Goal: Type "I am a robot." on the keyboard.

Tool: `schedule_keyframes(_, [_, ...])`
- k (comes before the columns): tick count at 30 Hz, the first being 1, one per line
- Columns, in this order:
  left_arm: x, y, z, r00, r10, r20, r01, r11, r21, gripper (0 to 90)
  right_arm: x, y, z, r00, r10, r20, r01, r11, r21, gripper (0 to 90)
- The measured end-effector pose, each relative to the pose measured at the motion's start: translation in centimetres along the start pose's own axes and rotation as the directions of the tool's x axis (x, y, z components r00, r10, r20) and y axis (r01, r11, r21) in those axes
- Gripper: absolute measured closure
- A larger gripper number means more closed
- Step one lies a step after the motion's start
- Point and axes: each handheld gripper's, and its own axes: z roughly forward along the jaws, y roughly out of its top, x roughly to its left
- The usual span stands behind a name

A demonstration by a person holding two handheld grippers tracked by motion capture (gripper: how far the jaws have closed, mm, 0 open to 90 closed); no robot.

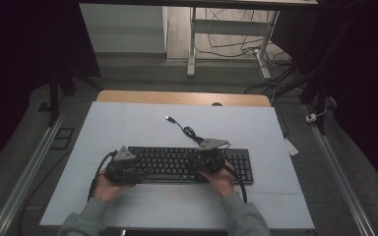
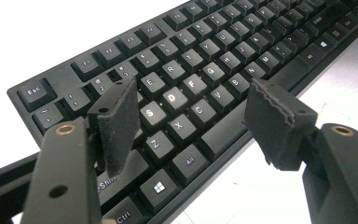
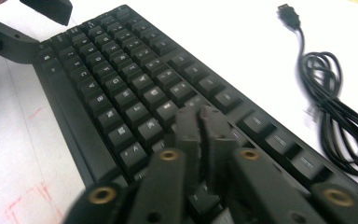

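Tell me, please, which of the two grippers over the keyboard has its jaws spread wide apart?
The left gripper, at the keyboard's Esc end: its jaws stand far apart above the letter keys. The right gripper's jaws sit nearly together over the keys.
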Motion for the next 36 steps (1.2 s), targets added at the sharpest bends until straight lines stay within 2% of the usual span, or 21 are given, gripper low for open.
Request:
schedule_keyframes(8, [0.1, 0.0, 0.0, 1.0, -0.008, -0.005, 0.008, 1.0, -0.002, 34.9, -0.9, -1.8, -2.9, 0.9997, 0.018, 0.018, -0.018, 0.999, -0.035, 67.2])
schedule_keyframes(15, [0.2, 0.0, 0.1, 0.9999, -0.008, -0.008, 0.008, 1.0, -0.001, 34.7, -1.5, -3.4, -5.1, 0.9986, 0.033, 0.04, -0.031, 0.998, -0.049, 59.7])
schedule_keyframes(17, [0.2, 0.0, 0.1, 0.9999, -0.007, -0.009, 0.007, 1.0, -0.002, 34.7, -1.6, -3.7, -5.5, 0.9987, 0.037, 0.034, -0.035, 0.998, -0.058, 58.8])
schedule_keyframes(19, [0.1, 0.0, 0.1, 0.9999, -0.008, -0.009, 0.008, 1.0, -0.004, 34.7, -1.6, -3.9, -5.8, 0.9981, 0.035, 0.05, -0.033, 0.998, -0.054, 58.0])
schedule_keyframes(22, [0.2, 0.0, 0.1, 0.9999, -0.007, -0.011, 0.007, 1.0, -0.005, 34.7, -1.7, -4.1, -6.0, 0.9986, 0.042, 0.031, -0.04, 0.996, -0.077, 57.6])
schedule_keyframes(26, [0.3, 0.0, 0.0, 0.9999, -0.006, -0.009, 0.006, 0.9999, -0.011, 34.7, -1.5, -4.1, -6.1, 0.9989, 0.02, 0.042, -0.017, 0.998, -0.066, 57.3])
schedule_keyframes(36, [0.1, 0.2, -0.1, 1.0, -0.003, -0.004, 0.003, 0.9993, -0.037, 36.9, -1.5, -4.2, -6.2, 0.9991, 0.026, 0.033, -0.024, 0.997, -0.075, 57.2])
